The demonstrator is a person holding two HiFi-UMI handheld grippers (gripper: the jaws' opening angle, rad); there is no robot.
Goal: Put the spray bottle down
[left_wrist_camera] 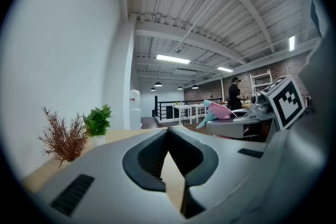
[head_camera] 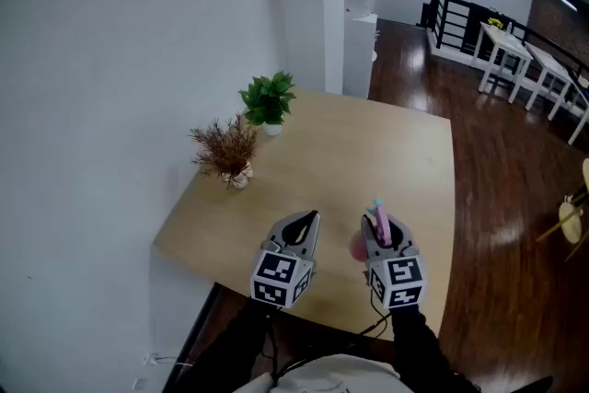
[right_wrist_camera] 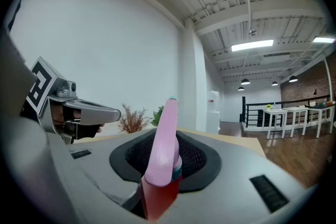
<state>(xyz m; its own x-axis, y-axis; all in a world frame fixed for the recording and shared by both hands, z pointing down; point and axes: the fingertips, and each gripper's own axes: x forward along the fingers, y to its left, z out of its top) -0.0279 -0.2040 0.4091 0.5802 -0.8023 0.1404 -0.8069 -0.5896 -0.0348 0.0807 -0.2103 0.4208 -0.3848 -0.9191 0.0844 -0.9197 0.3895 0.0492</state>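
Note:
The spray bottle (head_camera: 378, 219) has a pink trigger head and a red body. It stands upright between the jaws of my right gripper (head_camera: 382, 232), which is shut on it a little above the near part of the wooden table (head_camera: 396, 152). In the right gripper view the spray bottle (right_wrist_camera: 163, 149) fills the gap of the right gripper (right_wrist_camera: 172, 139), its pink head pointing away. My left gripper (head_camera: 307, 220) hovers to the left of it, apart from the bottle, shut with nothing in it. In the left gripper view the left gripper (left_wrist_camera: 168, 131) has its tips together, and the spray bottle's head (left_wrist_camera: 220, 111) shows at the right.
A green potted plant (head_camera: 268, 99) and a dried reddish plant (head_camera: 226, 150) stand by the white wall at the table's left edge. A water dispenser (head_camera: 359, 41) is beyond the table. White tables (head_camera: 525, 60) stand far right on the dark wood floor. A person (left_wrist_camera: 234, 94) stands far off.

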